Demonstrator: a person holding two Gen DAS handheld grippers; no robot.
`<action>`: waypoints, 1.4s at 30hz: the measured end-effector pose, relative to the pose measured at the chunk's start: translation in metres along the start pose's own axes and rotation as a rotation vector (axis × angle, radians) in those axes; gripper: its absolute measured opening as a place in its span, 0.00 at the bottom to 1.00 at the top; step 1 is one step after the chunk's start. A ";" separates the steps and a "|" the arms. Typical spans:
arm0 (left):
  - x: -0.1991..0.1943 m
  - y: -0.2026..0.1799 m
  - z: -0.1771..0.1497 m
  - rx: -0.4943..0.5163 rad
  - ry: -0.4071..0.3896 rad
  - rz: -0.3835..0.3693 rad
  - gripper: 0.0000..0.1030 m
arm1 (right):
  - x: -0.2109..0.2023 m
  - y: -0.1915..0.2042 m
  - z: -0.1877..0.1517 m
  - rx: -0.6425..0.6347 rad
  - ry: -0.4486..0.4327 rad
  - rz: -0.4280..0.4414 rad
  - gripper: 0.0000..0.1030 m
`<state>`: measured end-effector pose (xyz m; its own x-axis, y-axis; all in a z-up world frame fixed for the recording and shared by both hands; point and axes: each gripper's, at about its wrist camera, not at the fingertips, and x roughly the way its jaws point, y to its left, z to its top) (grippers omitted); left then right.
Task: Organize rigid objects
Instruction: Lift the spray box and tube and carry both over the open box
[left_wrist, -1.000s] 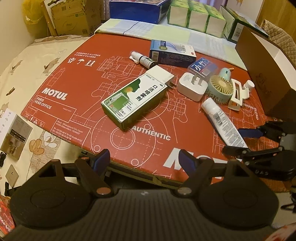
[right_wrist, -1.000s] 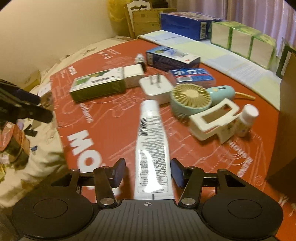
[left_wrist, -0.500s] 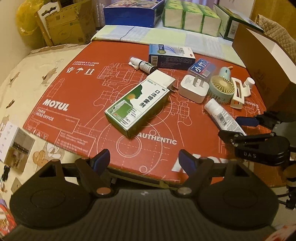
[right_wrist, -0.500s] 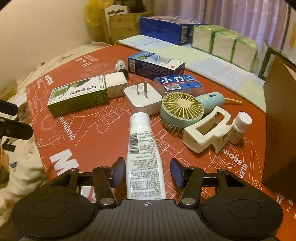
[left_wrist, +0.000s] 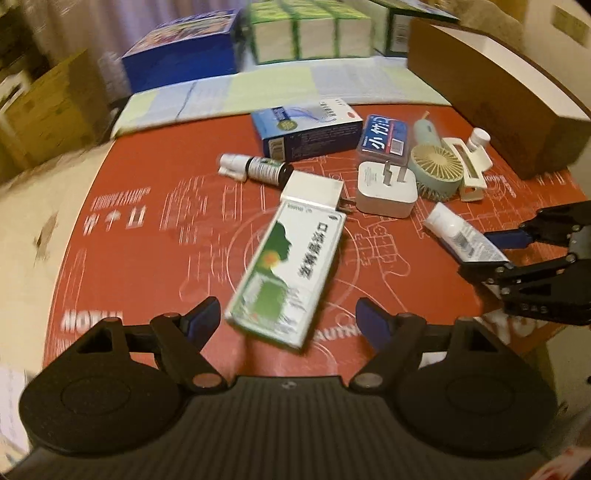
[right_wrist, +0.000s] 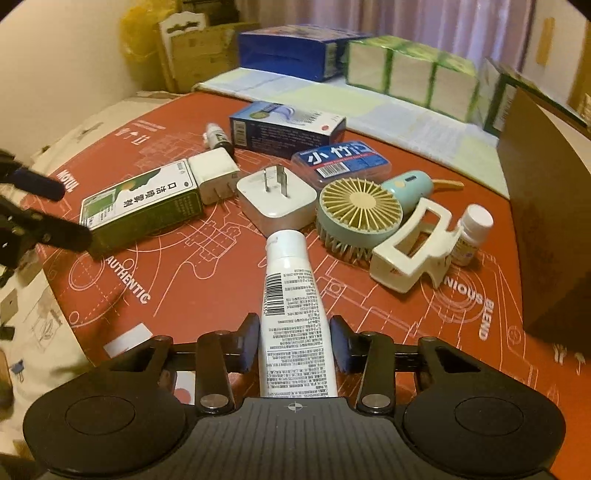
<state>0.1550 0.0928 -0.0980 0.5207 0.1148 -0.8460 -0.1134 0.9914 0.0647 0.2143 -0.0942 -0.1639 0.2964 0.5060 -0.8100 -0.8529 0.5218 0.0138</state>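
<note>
A white tube lies on the red cardboard sheet, its flat end between the fingers of my right gripper. The jaws are open and sit either side of it, with a small gap on the right. The tube also shows in the left wrist view. My left gripper is open and empty, just in front of the near end of a green-and-white box. Beyond lie a white charger, a white plug adapter, a mint fan and a small dark bottle.
A blue medicine box, a blue flat case, a cream hair claw and a small white bottle sit further back. A brown cardboard box stands at the right. Tissue packs line the far edge.
My left gripper has moved forward and swung toward the green-and-white box. My right gripper has advanced further along the tube, its jaws a little closer to it.
</note>
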 end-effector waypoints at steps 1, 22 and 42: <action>0.003 0.004 0.003 0.024 -0.002 -0.017 0.75 | -0.001 0.002 0.000 0.022 0.010 -0.013 0.37; 0.064 0.009 0.033 0.251 0.059 -0.191 0.51 | -0.042 -0.012 -0.013 0.367 0.018 -0.232 0.36; -0.014 -0.035 0.101 0.120 -0.086 -0.180 0.50 | -0.093 -0.041 0.037 0.340 -0.124 -0.120 0.36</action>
<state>0.2374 0.0626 -0.0346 0.5940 -0.0651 -0.8018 0.0864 0.9961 -0.0168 0.2381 -0.1372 -0.0670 0.4532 0.4962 -0.7406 -0.6240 0.7699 0.1339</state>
